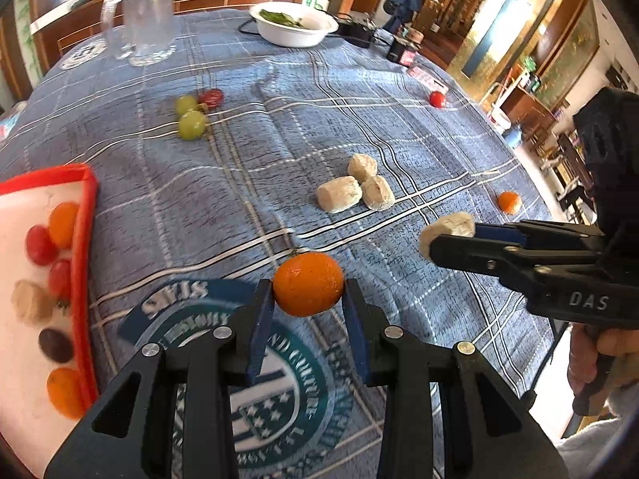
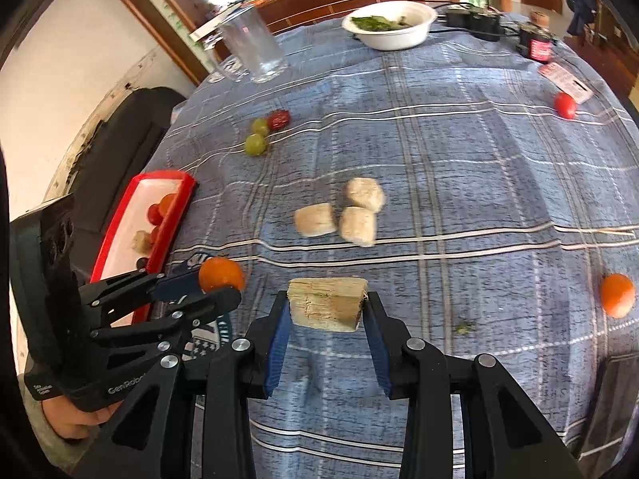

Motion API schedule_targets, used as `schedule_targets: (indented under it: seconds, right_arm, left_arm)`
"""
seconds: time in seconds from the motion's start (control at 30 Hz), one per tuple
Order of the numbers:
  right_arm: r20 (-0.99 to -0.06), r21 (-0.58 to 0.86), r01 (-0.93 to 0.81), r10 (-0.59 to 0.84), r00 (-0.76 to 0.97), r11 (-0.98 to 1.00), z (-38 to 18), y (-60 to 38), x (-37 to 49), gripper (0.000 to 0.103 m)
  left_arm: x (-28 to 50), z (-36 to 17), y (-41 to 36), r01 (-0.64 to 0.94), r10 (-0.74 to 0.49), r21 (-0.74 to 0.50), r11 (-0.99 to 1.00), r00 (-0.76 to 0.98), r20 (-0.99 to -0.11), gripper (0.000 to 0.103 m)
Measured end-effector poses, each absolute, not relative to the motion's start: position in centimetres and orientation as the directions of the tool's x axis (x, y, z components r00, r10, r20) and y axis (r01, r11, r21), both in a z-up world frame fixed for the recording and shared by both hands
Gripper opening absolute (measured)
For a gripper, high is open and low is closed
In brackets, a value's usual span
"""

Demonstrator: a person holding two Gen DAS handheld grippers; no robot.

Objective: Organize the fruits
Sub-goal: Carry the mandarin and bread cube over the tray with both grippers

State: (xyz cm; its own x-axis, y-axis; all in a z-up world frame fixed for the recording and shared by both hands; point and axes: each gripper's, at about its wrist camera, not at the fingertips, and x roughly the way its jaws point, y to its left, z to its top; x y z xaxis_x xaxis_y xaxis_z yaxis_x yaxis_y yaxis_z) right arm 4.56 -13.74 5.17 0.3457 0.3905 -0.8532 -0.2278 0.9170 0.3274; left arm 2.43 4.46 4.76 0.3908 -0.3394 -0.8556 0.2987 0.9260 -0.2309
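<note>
- My left gripper (image 1: 308,293) pinches an orange (image 1: 308,283), low centre of its frame.
- My right gripper (image 2: 325,309) pinches a pale cane chunk (image 2: 326,304).
- Red-rimmed tray (image 1: 86,239) sits at left edge.

Brightness: both views bright, daylit, colours vivid.
Source: a blown-out white window behind the counter at top left in the left view, top centre in the right view.
Glare: the gold pillar (image 1: 515,12) washes to white; highlights on the orange (image 1: 308,283) and on the rivets.
Shadows: soft and faint on the cloth (image 1: 279,151); a dim smudge under the cane piece (image 2: 327,304).
Blur: the glass (image 1: 148,16) smeared; the tray (image 1: 86,239) fruit soft; the three cane pieces in the right view slightly streaked.
Distortion: strong fisheye, the cloth's lines bowing, dark vignette in the corners.
Focus: centre sharp, edges softer.
</note>
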Motion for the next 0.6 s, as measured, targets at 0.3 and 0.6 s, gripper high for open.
schedule_targets:
  seconds: [0.3, 0.6]
  right_arm:
    - [-0.844, 0.330, -0.342, 0.437, 0.310, 0.880, 5.5, -9.2, 4.5, 0.037]
    - [-0.837, 0.332, -0.420, 0.470, 0.282, 0.844, 6.0, -5.2, 4.4, 0.037]
  left_arm:
    - [1.0, 6.7, 8.3, 0.204, -0.314, -0.246, 0.948, 0.455, -0.834, 0.032]
    - [-0.3, 7.8, 12.3, 0.116, -0.275, -0.251, 0.961, 0.502, -0.820, 0.032]
